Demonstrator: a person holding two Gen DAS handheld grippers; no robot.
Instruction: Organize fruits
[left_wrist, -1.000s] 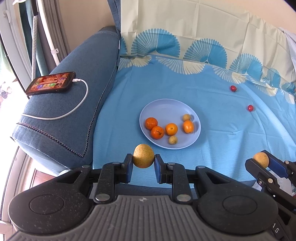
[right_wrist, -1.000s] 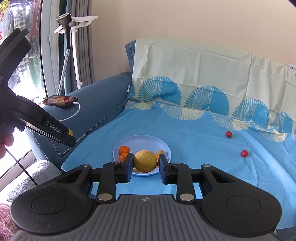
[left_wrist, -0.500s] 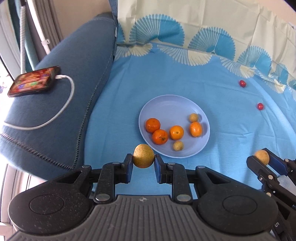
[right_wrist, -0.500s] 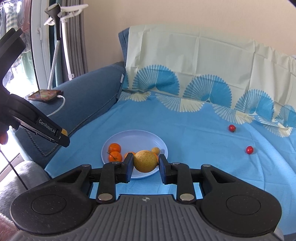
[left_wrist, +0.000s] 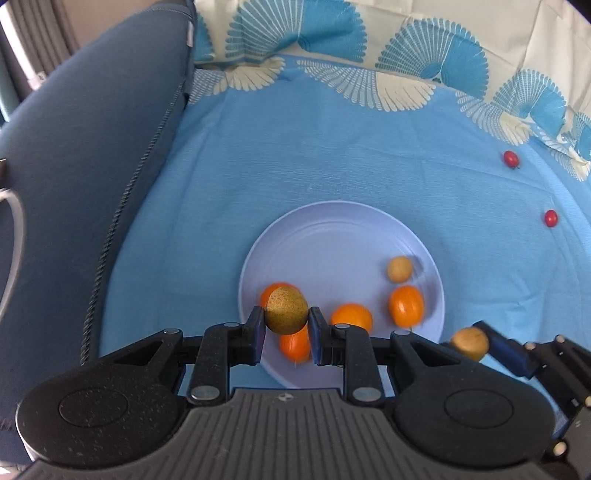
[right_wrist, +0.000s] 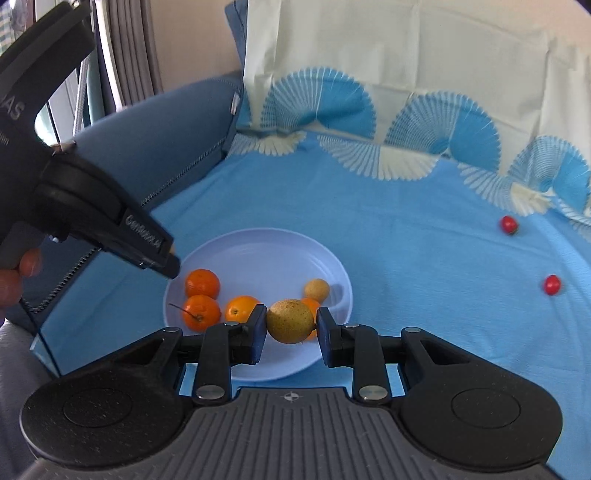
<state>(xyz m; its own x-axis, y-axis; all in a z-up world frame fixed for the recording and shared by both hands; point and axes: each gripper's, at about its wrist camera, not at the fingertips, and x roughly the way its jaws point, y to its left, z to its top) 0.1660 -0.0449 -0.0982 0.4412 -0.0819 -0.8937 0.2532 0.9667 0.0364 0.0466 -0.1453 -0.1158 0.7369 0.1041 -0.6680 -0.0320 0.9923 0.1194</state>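
Fruits (left_wrist: 286, 310) (one per hand-held gripper (right_wrist: 291, 325)) hang clamped, tilted over plate (left_wrist: 332, 236).

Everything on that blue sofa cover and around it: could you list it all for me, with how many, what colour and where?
Round plastic plate: one, pale lavender, middle of the cover.
Small oranges: four, orange, on the plate's near half.
Small round tan fruit: one, yellow-brown, on the plate's right side.
Small red fruits: two, red, loose on the cover at far right.
Patterned sofa cover: one, blue with white fans.
Sofa armrest: one, dark blue, left.
Speckled round fruits: two, yellow-brown, one in each gripper.
Left gripper: black, shut on its fruit over the plate.
Right gripper: black, shut on its fruit.
Person's fingers: at the left gripper's handle.
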